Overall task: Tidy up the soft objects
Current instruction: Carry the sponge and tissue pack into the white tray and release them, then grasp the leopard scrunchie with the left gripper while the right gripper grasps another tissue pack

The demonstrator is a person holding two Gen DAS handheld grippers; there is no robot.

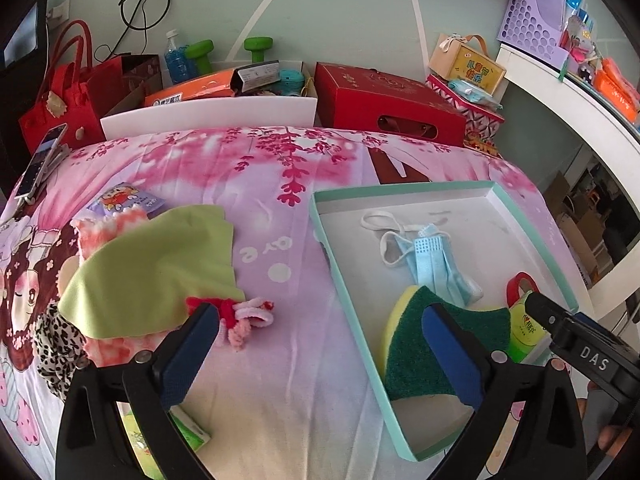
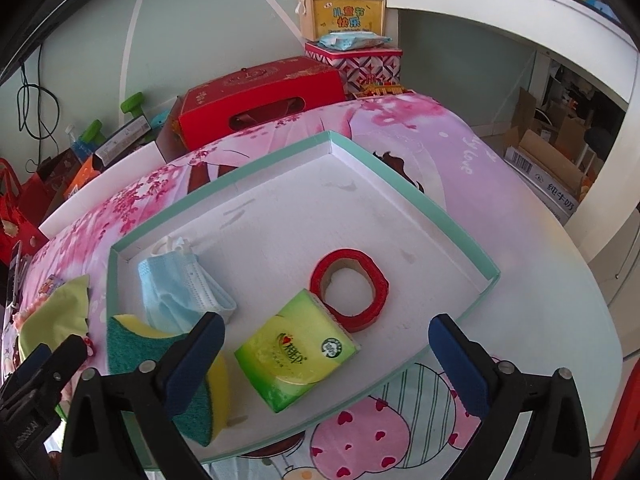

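Far left on the table (image 1: 304, 216), under its pink floral cloth: a phone (image 1: 42, 160) at the edge, then a heap of soft things — a green cloth (image 1: 160, 272) draped over an orange-and-white fuzzy piece (image 1: 110, 226), a leopard-print fabric (image 1: 54, 344) poking out below, a small cartoon-printed packet (image 1: 126, 200) just behind. Just beside the green cloth, a red and pink fuzzy tie (image 1: 244, 316), close to the left finger of the left gripper (image 1: 320, 360). Jaws of that gripper spread wide, nothing between the pads, hovering over the table and the near left corner of the tray. A green packet (image 1: 192, 428) partly hidden beneath its left finger.

Right of centre, a shallow teal-rimmed tray (image 2: 440, 208) lying flat on the table. Inside, from left to right: a yellow sponge with a green scouring face (image 2: 132, 348) at the near left corner, a folded blue face mask (image 2: 176, 284) touching it from behind, a green tissue pack (image 2: 296, 348) toward the front, and a red tape roll (image 2: 348, 284) touching the pack's far corner. Far half of the tray bare.

Right gripper (image 2: 324, 364) likewise spread wide — empty, poised above the tissue pack, pads well clear of it on either side.

Behind the table: a red gift box (image 2: 260, 100), a small yellow carry box (image 2: 344, 16) stacked higher.
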